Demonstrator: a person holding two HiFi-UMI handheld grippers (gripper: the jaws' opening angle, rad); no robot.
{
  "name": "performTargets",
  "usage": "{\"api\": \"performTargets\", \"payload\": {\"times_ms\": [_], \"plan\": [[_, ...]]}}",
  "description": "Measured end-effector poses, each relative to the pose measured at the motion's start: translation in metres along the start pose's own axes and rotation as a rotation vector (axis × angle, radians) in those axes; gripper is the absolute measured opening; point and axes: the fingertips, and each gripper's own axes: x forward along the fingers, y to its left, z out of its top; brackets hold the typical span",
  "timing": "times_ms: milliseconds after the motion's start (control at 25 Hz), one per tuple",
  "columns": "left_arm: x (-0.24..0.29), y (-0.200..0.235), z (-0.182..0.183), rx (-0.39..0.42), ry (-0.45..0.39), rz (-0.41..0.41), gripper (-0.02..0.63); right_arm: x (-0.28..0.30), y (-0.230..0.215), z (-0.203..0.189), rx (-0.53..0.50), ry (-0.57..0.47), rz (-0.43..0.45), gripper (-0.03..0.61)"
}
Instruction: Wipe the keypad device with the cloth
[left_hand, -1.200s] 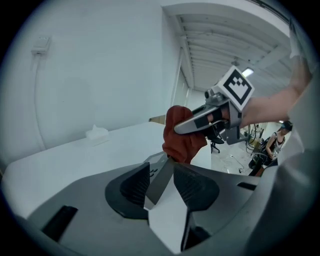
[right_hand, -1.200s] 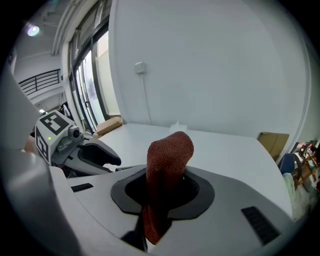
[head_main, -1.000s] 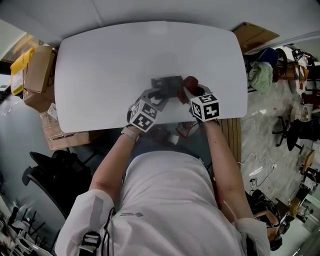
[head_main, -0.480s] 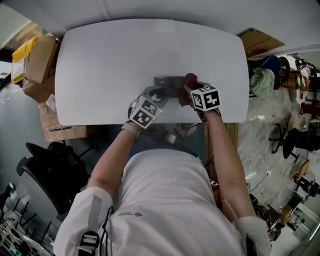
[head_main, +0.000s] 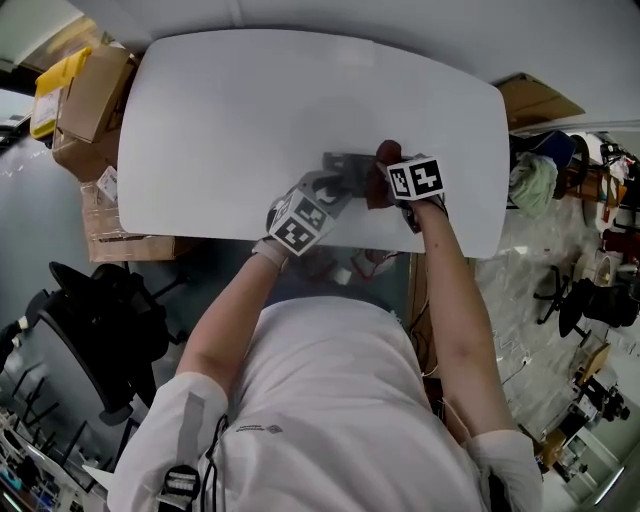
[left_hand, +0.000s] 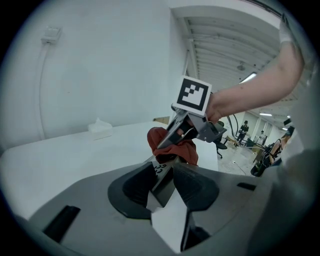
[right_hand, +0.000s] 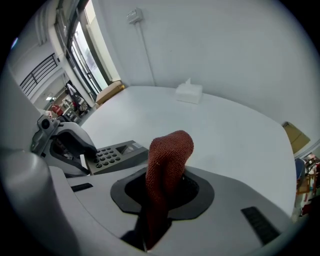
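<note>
The grey keypad device (head_main: 345, 168) lies near the front edge of the white table (head_main: 220, 120). My left gripper (head_main: 322, 192) is shut on its near end; the device's edge (left_hand: 161, 181) is pinched between the dark pads, with the number keys (left_hand: 160, 168) just beyond. My right gripper (head_main: 388, 182) is shut on a rust-red cloth (head_main: 383, 160), which sticks up out of the jaws (right_hand: 169, 155). In the left gripper view the cloth (left_hand: 176, 146) hangs over the device's far end. The right gripper view shows the keypad device (right_hand: 117, 152) to the left of the cloth.
A white tissue box (right_hand: 189, 93) stands at the table's far side. Cardboard boxes (head_main: 88, 95) and a dark office chair (head_main: 105, 320) are left of the table, with more clutter on the floor at the right (head_main: 560, 170).
The head view has shifted, so the table sits higher and further right. Both grippers keep their hold; the right one with the cloth has edged slightly further along the device.
</note>
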Motion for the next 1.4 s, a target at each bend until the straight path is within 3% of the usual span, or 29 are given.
{"api": "performTargets", "payload": {"times_ms": [800, 1120, 1400], "plan": [[0.001, -0.001, 0.001, -0.040, -0.004, -0.009, 0.130, 0.050, -0.013, 0.015, -0.051, 0.148, 0.063, 0.078], [-0.001, 0.000, 0.000, -0.050, -0.005, 0.008, 0.130, 0.052, -0.008, 0.019, -0.144, 0.131, 0.044, 0.078], [-0.002, 0.002, -0.001, -0.062, -0.007, 0.017, 0.132, 0.038, 0.009, 0.015, -0.186, 0.112, 0.102, 0.078]]}}
